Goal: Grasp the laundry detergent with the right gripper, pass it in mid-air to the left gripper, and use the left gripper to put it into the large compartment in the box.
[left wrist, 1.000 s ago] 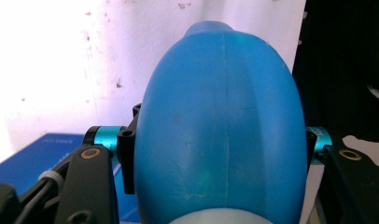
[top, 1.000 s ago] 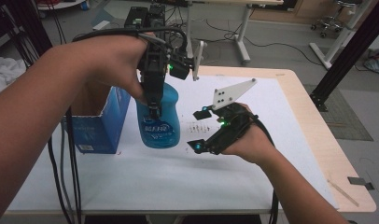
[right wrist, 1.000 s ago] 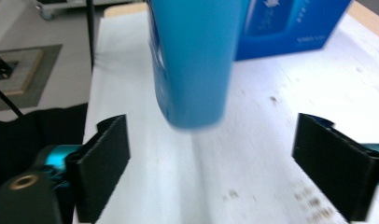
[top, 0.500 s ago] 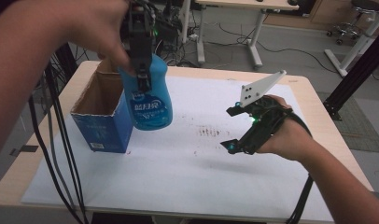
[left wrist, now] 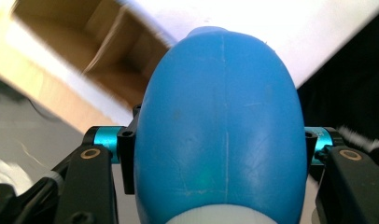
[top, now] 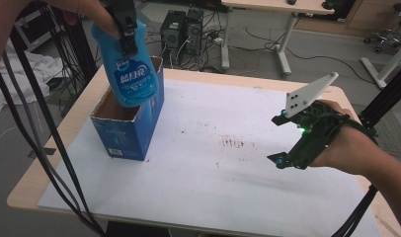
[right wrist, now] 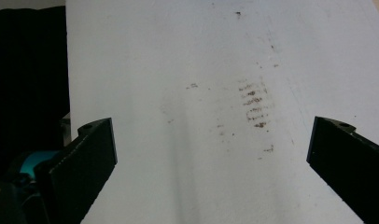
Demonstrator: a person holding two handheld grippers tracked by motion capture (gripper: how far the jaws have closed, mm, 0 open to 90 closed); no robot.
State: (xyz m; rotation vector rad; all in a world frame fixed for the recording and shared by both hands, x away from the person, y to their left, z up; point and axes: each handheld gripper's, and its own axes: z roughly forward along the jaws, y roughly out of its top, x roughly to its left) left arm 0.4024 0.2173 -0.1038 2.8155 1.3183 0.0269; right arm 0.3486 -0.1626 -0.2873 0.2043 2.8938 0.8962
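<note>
Nearest me, right side: my right gripper [top: 280, 139] hangs just above the white sheet covering the wooden table [top: 55, 148], with my hand behind it and its grey three-cornered plate tilted up.
Right jaws: they have just been opening and now stand wide apart, with nothing between them; in the right gripper view [right wrist: 211, 154] I see bare white sheet in the gap.
Sheet marks: a patch of brown smudges [right wrist: 254, 105] lies on the white sheet ahead of my right jaws, toward the middle of the table [top: 234, 142].
Left side, farther off: my left gripper [top: 127, 32] is raised high over the far left part of the table, pointing down.
Left jaws: they are clamped on the blue plastic bottle with white lettering on its label [top: 132, 74], gripping it near its upper end, one jaw on each side of the body in the left gripper view [left wrist: 220, 135].
Bottle: it hangs tilted in the air, its lower end just over the open top of the blue cardboard box [top: 129, 133]; I cannot tell whether it touches the rim.
Box: it stands upright on the left of the sheet, top open, brown inside [left wrist: 103, 56].
Spacing: my two grippers are well apart.
</note>
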